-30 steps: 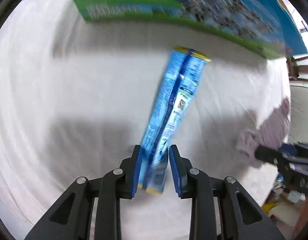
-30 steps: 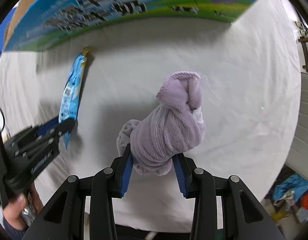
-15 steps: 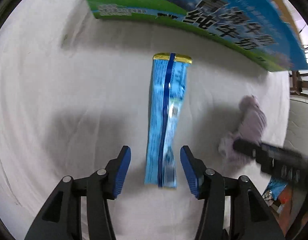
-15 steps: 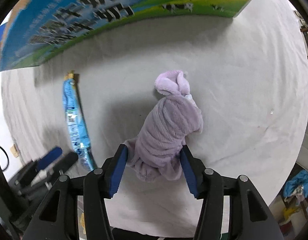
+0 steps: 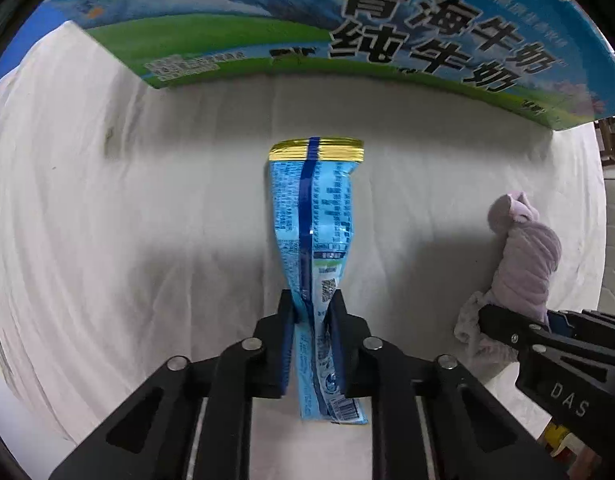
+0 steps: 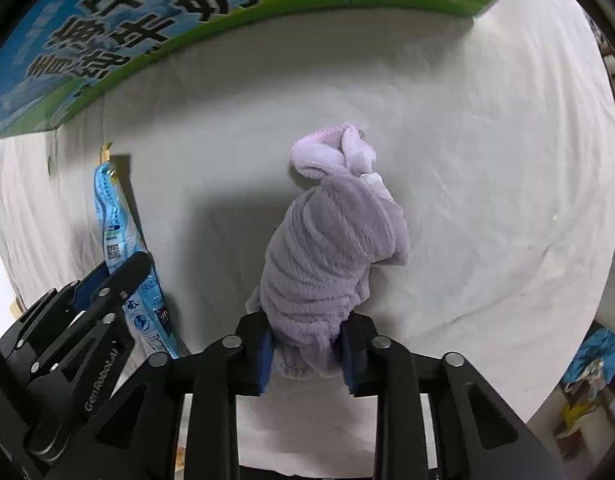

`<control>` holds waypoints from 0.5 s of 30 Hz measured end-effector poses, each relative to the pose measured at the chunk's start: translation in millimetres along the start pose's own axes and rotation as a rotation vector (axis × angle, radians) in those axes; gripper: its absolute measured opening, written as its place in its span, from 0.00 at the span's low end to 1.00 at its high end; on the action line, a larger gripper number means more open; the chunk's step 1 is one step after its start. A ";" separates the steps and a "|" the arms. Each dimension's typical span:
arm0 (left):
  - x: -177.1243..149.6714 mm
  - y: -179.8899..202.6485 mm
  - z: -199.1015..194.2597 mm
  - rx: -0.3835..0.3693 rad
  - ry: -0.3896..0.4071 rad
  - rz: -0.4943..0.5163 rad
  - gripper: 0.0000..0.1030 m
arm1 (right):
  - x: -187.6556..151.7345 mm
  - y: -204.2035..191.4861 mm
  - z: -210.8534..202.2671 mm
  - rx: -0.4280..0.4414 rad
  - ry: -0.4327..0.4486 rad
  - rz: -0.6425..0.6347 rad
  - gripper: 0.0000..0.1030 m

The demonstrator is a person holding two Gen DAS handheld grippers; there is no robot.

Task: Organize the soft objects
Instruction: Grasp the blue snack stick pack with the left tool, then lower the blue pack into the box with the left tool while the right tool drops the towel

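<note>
A long blue snack packet [image 5: 311, 216] with a gold top seal lies on the white sheet [image 5: 107, 220]. My left gripper [image 5: 312, 308] points straight down and is shut on the packet's lower part, which pinches narrow between the pads. To its right lies a rolled lilac fleece cloth [image 6: 331, 248]. My right gripper [image 6: 307, 328] is shut on the cloth's near end, and fleece bulges between the blue pads. The right wrist view shows the left gripper [image 6: 119, 268] gripping the packet [image 6: 111, 216] at lower left. In the left wrist view the cloth [image 5: 523, 256] and right gripper [image 5: 507, 320] sit at right.
A large blue-and-green milk carton box [image 5: 267, 40] stands along the far side of the sheet, also in the right wrist view [image 6: 147, 12]. The sheet's edge drops off at right, where clutter on the floor [image 6: 595, 364] shows.
Half a second ago both grippers stood open around their objects; now each has shut on its own. The left gripper shifted along the packet, which now lies straighter.
</note>
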State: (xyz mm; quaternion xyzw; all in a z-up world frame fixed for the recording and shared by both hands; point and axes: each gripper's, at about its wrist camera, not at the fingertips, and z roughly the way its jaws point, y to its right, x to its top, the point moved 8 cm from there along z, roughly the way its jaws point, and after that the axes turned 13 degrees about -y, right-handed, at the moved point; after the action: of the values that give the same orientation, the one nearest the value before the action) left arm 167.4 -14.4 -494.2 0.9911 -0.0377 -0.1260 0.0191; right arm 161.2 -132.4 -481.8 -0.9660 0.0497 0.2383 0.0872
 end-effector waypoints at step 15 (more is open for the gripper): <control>-16.1 14.6 -125.6 -0.073 0.161 0.040 0.11 | -42.3 -5.1 -85.5 0.002 0.116 -0.121 0.24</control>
State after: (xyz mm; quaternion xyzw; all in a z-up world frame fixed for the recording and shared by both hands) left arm 182.4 -24.1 -367.9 0.9957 -0.0513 -0.0467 0.0606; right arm 163.3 -141.5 -386.7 -0.9793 -0.0037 0.1763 0.0995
